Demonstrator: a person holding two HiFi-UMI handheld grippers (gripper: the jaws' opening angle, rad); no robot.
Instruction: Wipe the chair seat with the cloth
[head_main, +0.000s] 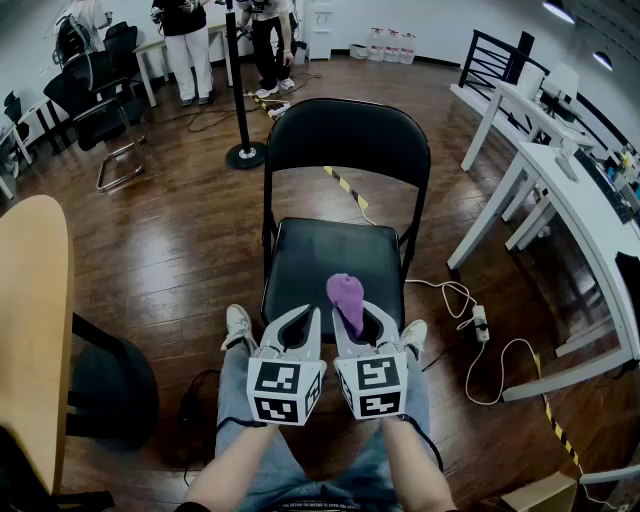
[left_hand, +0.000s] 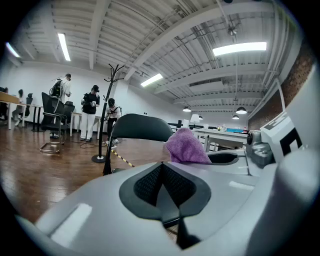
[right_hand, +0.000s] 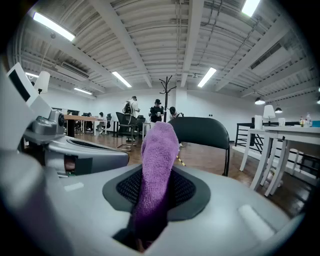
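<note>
Right gripper view shows the right gripper (right_hand: 157, 192) pinching the cloth (right_hand: 160, 145) by a thin fold, so friction on the chair seat (head_main: 310, 255) may tug it free, while the left gripper (left_hand: 162, 186) sits closed and empty.

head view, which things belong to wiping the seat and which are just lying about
For the job: cloth, chair seat, right gripper shut on the cloth.
Lying about: coat stand, white tables, power strip, wooden table.
</note>
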